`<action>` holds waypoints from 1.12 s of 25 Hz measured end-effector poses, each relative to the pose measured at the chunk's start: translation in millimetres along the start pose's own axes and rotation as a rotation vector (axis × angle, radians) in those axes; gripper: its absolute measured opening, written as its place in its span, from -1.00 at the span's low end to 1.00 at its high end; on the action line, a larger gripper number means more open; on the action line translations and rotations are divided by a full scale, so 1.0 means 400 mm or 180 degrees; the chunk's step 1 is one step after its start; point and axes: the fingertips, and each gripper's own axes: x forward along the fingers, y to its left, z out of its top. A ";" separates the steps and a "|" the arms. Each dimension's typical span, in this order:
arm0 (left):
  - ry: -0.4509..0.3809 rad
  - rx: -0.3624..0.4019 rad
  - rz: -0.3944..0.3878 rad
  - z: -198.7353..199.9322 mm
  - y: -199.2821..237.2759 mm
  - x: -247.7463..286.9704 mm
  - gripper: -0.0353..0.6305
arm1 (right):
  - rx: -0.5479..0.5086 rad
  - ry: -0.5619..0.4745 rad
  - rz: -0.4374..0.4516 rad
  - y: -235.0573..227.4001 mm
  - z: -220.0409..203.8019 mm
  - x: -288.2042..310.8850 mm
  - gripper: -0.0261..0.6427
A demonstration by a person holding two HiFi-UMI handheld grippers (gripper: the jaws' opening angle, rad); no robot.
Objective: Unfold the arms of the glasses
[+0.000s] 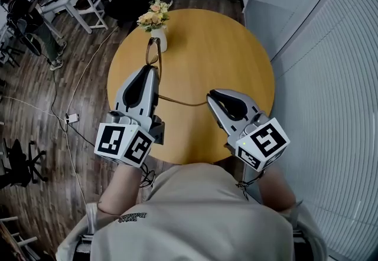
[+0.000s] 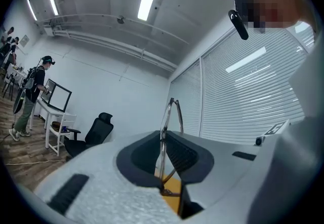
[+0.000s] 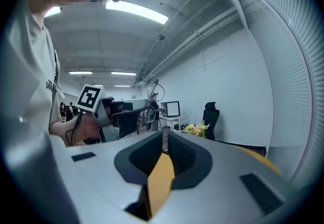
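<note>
The thin-rimmed glasses (image 1: 153, 53) stand on edge over the round wooden table (image 1: 227, 47). My left gripper (image 1: 151, 69) is shut on their frame, and the rim (image 2: 171, 111) rises from between its pads. One arm (image 1: 183, 102) is swung out to the right, and its end reaches the tips of my right gripper (image 1: 209, 98). In the right gripper view the jaws (image 3: 164, 136) stand almost together on that thin arm end. The glasses (image 3: 151, 97) and the left gripper (image 3: 109, 116) show beyond them to the left.
A white vase of flowers (image 1: 155, 22) stands at the table's far edge, just past the glasses. A wall of window blinds (image 1: 336, 77) runs close on the right. Cables (image 1: 65, 115), a desk and office chairs (image 1: 115, 0) sit on the floor to the left.
</note>
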 end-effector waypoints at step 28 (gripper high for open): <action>0.0366 0.0298 -0.0879 -0.071 -0.229 -0.018 -0.75 | -0.1450 0.0971 0.1006 0.146 -0.001 0.032 -0.80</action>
